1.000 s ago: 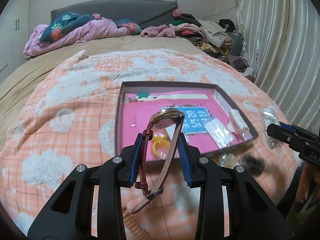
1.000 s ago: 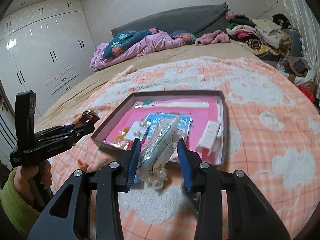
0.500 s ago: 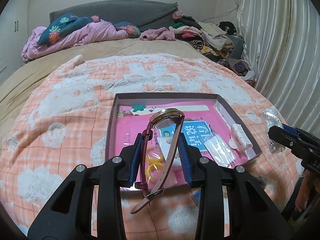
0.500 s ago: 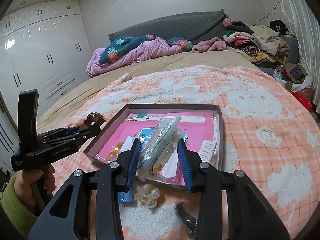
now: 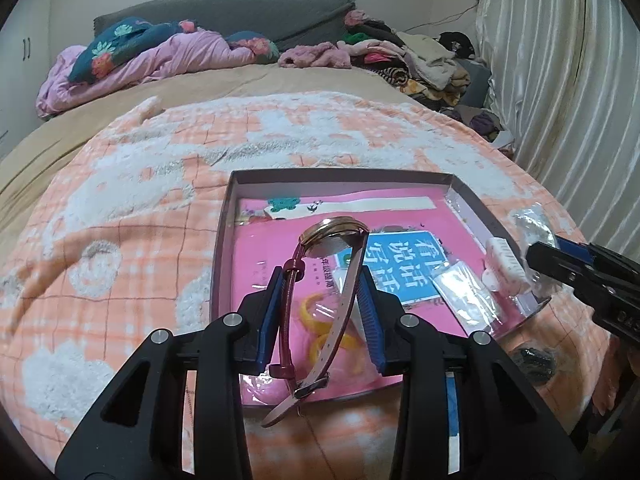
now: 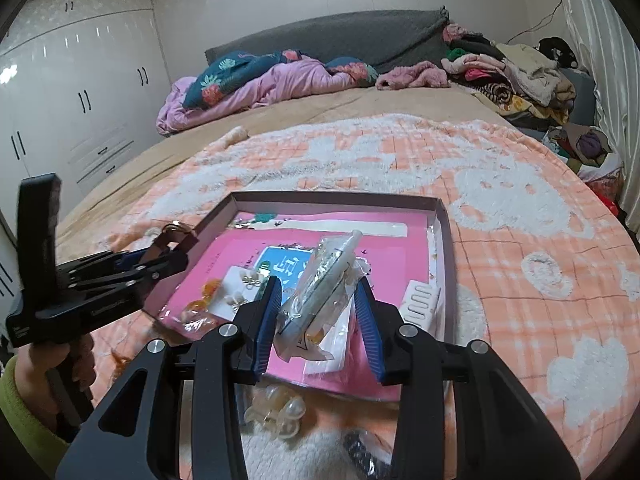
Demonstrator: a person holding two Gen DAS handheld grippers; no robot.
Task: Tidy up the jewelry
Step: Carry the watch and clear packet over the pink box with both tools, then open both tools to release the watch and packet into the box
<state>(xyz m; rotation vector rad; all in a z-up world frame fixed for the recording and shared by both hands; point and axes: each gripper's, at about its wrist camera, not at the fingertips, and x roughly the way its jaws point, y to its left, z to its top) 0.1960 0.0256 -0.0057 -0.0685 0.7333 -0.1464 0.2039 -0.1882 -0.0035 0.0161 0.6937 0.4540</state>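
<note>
I have the left tongs closed on a wristwatch, its dark-red strap pinched between the blue pads, case up and forward, strap ends hanging back toward me. The watch's long axis runs along the tongs, pointing into the box lid tray that lies straight ahead and below on the bed's orange blanket.

The right tongs are closed on a clear plastic packet, held upright, also over the tray's near edge. Both hands are close to the tray; the left one sits over its near-left corner, so I judge a short drop forward lands the watch inside.

Count: one watch, one tray, one pink booklet lining it, one white ribbed clip in it. Outside the near edge I see one pale claw clip and one dark hair clip.
</note>
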